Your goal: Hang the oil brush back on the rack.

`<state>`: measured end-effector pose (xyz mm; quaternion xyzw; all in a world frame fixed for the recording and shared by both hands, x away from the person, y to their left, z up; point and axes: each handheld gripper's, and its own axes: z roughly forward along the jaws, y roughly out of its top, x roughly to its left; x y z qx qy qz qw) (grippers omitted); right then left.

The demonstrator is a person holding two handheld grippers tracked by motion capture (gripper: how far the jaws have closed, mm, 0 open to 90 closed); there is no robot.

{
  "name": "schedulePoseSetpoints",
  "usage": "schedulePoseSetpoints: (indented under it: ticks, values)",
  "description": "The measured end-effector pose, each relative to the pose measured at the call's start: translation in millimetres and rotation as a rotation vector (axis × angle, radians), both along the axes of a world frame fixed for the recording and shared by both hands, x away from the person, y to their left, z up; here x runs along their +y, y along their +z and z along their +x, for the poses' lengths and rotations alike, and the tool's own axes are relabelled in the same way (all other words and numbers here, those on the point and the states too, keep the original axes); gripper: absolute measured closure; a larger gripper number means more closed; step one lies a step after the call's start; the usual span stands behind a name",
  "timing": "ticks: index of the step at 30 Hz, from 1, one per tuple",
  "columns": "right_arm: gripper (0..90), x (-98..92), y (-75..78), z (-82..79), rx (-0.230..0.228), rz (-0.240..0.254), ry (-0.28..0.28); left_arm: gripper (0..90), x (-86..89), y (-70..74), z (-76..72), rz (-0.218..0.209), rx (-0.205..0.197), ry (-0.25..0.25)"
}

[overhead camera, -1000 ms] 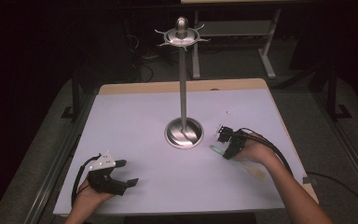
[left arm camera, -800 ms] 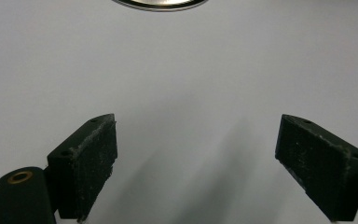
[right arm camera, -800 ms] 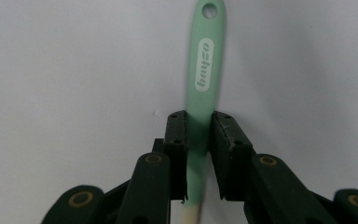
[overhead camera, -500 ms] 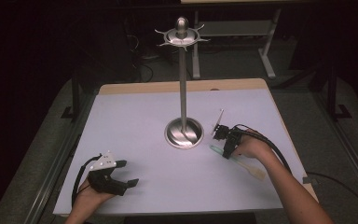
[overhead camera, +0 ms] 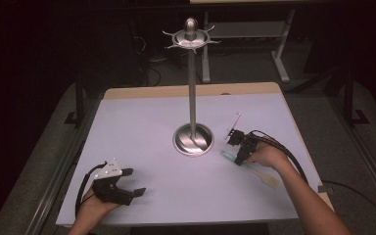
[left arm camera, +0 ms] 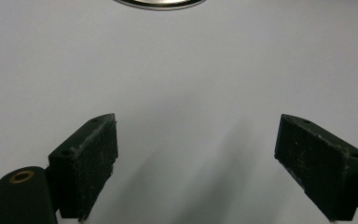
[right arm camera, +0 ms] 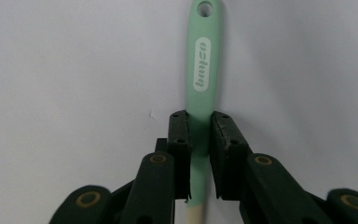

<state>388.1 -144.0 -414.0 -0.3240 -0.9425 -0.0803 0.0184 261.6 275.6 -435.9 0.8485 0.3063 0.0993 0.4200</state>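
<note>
High view, from left to right: the left hand-held gripper (overhead camera: 127,185) rests low on the bench (overhead camera: 142,127) near its front left corner, well apart from everything else, and it looks parked there to leave the middle free for the other hand. Left gripper view has its jaws spread wide with nothing but bare bench between them, and the rim of the stand's base (left arm camera: 158,3) just shows at the top edge. At mid-bench the stand (overhead camera: 192,98) rises as a thin metal post from a round base to a disc with short hooks around it, which look meant for hanging utensils by a hole in the handle. Just right of the base, the right hand-held gripper (overhead camera: 238,147) reaches down to the spatula (overhead camera: 257,171), which lies flat on the bench, its pale blade pointing toward the front right corner and its green handle toward the stand. Right gripper view shows the jaws closed on that green handle (right arm camera: 203,70) partway along, with the lettering and the hanging hole beyond the fingertips. That grip seems chosen to keep the hole end free, probably so it can be slipped over a hook. The spatula appears not yet lifted. The likely next demand is a firm hold and a long upward carry to the hooks.
</note>
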Motion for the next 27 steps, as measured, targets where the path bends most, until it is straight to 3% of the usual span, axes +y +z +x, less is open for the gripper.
schedulePoseSetpoints:
  ticks: [4,13,27]
  values:
    - [78.8,-8.7,8.4,-2.5,-0.040,0.052,-0.006,13.1,-0.7,-0.2,0.2,-0.003,0.000,0.000]
    - [78.8,-28.6,35.3,-11.1,-0.154,0.222,-0.048,13.1,-0.7,0.1,-0.2,-0.004,-0.001,-0.001]
    - [78.7,-56.4,55.2,-34.7,-0.327,0.470,-0.116,13.1,-1.5,-0.1,-0.2,-0.003,-0.003,-0.002]
